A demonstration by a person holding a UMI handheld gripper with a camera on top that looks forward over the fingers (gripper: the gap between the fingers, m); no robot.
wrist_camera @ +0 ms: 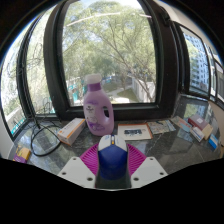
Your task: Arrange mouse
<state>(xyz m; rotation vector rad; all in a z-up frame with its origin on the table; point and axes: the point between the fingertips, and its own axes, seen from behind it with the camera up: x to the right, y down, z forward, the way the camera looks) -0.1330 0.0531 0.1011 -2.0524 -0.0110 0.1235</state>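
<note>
Here the jaws (112, 158) were closed on the mouse (112, 161), a blue one with a pale front, with both pink pads (91, 157) pressed against its flanks. The mouse appeared to be raised clear of the tabletop (160, 146), although contact beneath it could not be confirmed from the gripper view. Just beyond the jaws stood a pink bottle (97, 107), upright, with a flat tan box (70, 129) beside it and papers (131, 130) to its other side. A black cable (40, 142) looped across the tabletop near the box. Further off, small items (203, 130) lay clustered by the window (105, 50). The step in hand was judged to be transport of the mouse. The next move called for selecting a bare area short of the bottle, lowering the mouse flat, then releasing.
</note>
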